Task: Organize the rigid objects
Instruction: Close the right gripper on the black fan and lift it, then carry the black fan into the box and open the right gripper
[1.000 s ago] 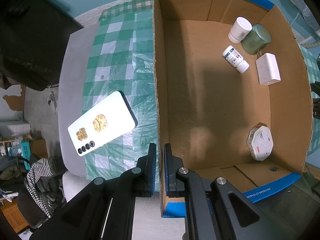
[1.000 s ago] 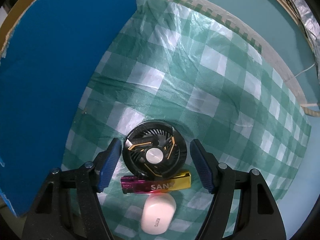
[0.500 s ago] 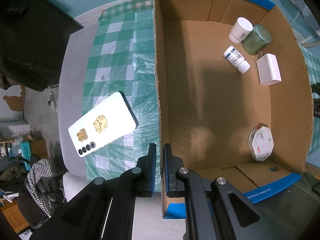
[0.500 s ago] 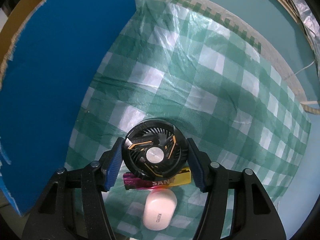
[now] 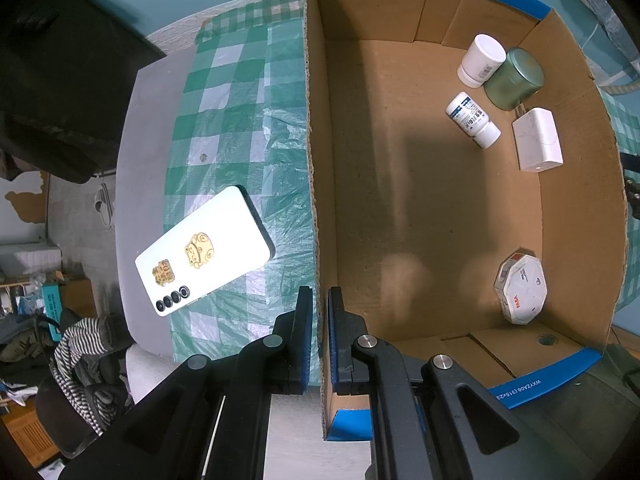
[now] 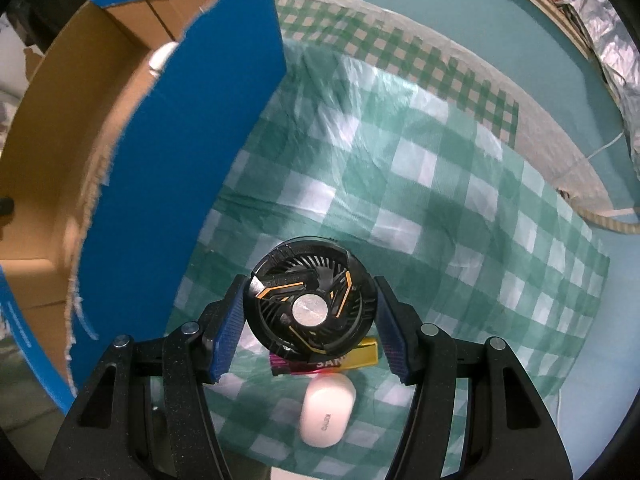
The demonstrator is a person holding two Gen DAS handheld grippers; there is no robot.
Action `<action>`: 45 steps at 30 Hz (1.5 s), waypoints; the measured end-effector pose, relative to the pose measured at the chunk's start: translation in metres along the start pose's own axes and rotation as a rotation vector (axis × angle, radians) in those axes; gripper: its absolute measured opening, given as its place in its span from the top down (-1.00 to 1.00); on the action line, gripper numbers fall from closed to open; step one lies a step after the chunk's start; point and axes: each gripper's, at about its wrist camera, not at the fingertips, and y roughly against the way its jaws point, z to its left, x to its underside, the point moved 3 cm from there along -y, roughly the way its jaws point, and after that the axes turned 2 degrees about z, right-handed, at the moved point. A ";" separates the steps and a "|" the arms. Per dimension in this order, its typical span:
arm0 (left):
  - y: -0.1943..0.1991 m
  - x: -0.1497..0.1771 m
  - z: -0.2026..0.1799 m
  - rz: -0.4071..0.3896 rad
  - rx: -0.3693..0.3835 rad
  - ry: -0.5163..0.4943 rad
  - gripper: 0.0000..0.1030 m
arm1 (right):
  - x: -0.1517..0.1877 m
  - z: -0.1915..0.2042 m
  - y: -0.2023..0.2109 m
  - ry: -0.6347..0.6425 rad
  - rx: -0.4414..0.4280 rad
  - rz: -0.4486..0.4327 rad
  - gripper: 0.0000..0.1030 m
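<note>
My right gripper (image 6: pixel 310 320) is shut on a round black fan (image 6: pixel 310 308) with orange trim and holds it above the checked cloth. Below it lie a pink-and-yellow stick (image 6: pixel 360 360) and a white earbud case (image 6: pixel 328 410). My left gripper (image 5: pixel 318 320) is shut on the left wall of the cardboard box (image 5: pixel 314 200). The box holds a white jar (image 5: pixel 480 60), a green tin (image 5: pixel 516 78), a white pill bottle (image 5: pixel 472 120), a white charger block (image 5: pixel 538 140) and an octagonal white box (image 5: pixel 520 288). A white phone (image 5: pixel 204 256) lies face down on the cloth left of the box.
The box's blue outer wall (image 6: pixel 168 184) stands just left of the fan in the right wrist view. A green checked cloth (image 6: pixel 440 200) covers the table. The table's left edge, a dark chair and clothes (image 5: pixel 80 352) lie beyond the phone.
My right gripper closed on the fan and lifted it off the cloth. The box's rim and inside have come into the right wrist view. The left gripper has not moved.
</note>
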 end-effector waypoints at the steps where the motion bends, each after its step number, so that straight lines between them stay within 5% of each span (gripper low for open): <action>1: 0.000 0.000 0.000 0.000 0.000 -0.001 0.89 | -0.001 0.001 0.002 0.002 0.000 -0.003 -0.18; 24: 0.000 -0.004 -0.003 0.002 0.001 -0.005 0.89 | -0.038 0.043 0.057 0.094 -0.030 -0.085 -0.18; 45: 0.000 -0.002 -0.001 0.002 0.004 0.001 0.89 | -0.076 0.099 0.056 0.241 -0.028 -0.128 -0.18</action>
